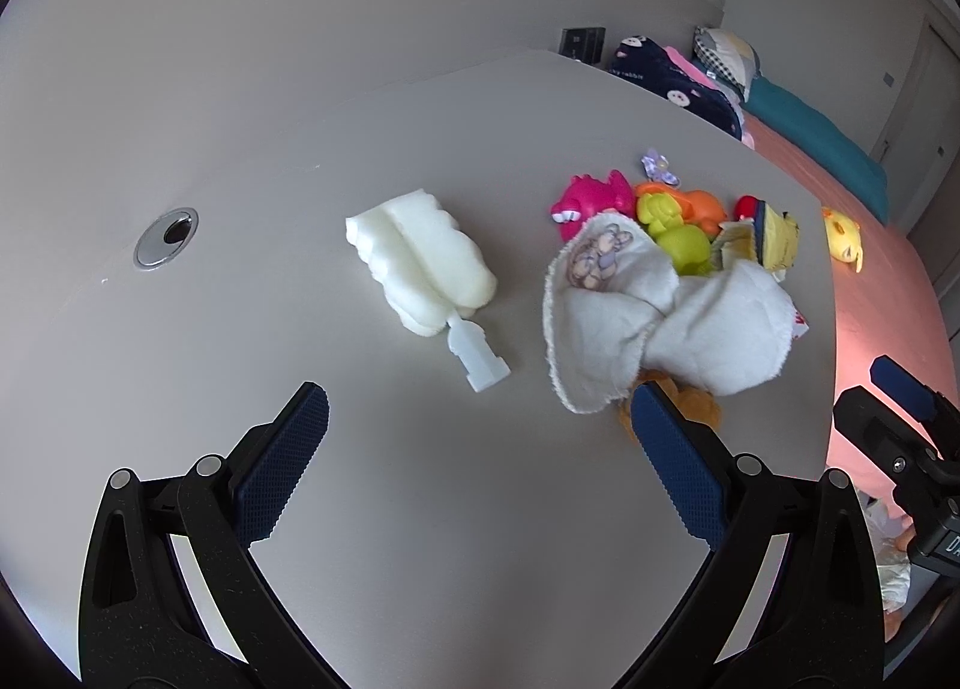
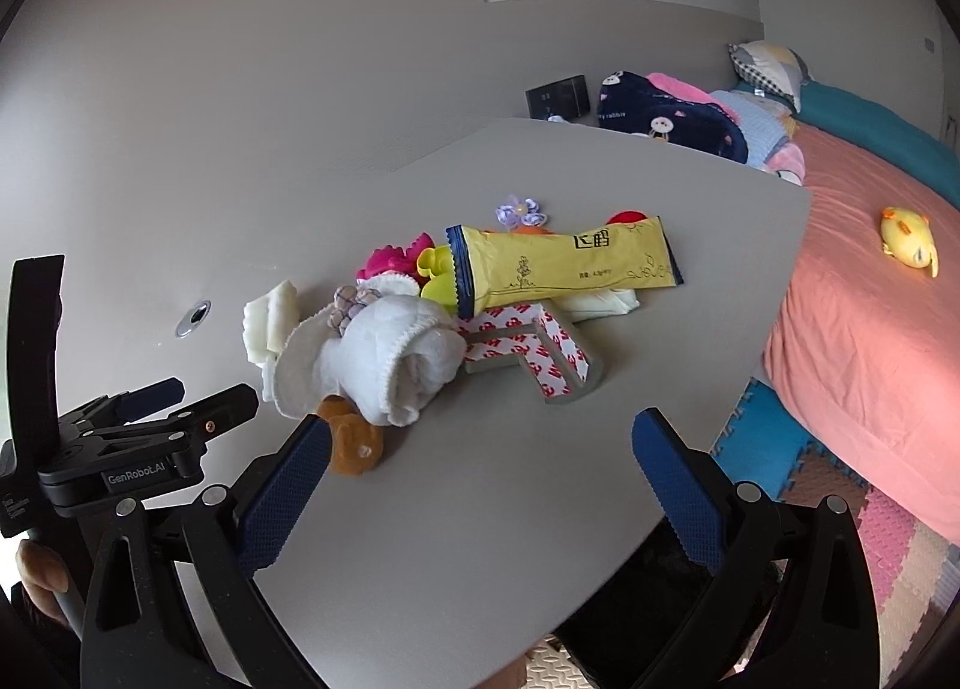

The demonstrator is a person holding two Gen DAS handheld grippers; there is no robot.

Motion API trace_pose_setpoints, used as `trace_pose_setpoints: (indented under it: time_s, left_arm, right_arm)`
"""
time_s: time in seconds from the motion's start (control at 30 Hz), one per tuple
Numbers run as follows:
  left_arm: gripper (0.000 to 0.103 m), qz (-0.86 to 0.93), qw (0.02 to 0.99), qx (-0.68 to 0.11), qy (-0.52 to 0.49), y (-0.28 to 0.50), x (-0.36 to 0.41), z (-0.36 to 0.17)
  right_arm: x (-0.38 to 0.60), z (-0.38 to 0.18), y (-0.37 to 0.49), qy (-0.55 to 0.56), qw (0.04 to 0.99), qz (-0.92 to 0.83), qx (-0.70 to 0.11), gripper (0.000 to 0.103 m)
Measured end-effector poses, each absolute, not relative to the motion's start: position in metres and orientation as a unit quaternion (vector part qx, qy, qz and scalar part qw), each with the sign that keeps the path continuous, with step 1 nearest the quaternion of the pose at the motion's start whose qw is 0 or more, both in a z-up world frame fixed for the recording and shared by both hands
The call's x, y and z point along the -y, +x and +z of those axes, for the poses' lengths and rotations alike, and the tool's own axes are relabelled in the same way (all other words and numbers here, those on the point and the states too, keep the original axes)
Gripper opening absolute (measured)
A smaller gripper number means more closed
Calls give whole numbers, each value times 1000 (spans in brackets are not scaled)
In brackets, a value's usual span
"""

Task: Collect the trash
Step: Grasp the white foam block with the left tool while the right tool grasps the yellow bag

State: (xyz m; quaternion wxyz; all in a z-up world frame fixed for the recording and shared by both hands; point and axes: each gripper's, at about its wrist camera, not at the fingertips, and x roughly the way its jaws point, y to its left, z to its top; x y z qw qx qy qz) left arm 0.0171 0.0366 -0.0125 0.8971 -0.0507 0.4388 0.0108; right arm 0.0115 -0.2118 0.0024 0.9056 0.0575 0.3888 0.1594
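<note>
Grey counter [image 2: 456, 509] beside a pink bed [image 2: 870, 365], cluttered with toys and trash.
Both the left tool [image 1: 477, 428] and right tool [image 2: 480, 455] gape wide, empty; the yellow wrapper [image 2: 564, 263] lies ahead of the right tool, atop the pile beyond the white cloth [image 2: 384, 359].

Matt grey table top [image 1: 300, 161], smooth, faint sheen only. Brushed-metal grommet [image 1: 166, 237] at 9 o'clock, glossy rim. White sponge brush head [image 1: 420, 263]: porous foam, on a translucent plastic stem. Terry cloth [image 2: 384, 365], nubbly, stitched edge. Yellow wrapper [image 2: 558, 263] at 12 o'clock of the cloth: slick printed film (crimped ends). Glossy moulded plastic toys [image 1: 666, 221]. Left gripper [image 1: 480, 431], right gripper [image 2: 480, 449]: matt black plastic, knurled blue pads.
</note>
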Motion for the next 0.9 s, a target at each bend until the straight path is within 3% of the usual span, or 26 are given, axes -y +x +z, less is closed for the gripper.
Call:
trace_pose_setpoints:
  time_s: [0.3,0.47,0.7,0.9]
  left_arm:
    - [97,22,897,-434,-76,47,-52,-13]
    - [88,35,891,-442,-94,70,-62,-19]
    - [63,48,877,-466,-106,95,-73,-35]
    - [58,44,875,-475,-83,105,-69,-44]
  right_arm:
    - [219,0,36,71,902,150,-398,100]
    - [227,0,50,73,903,142,-400,100]
    - [240,-5,76,122,888,155,-415,100]
    - [246,-7,98,163,882,133,-421,99]
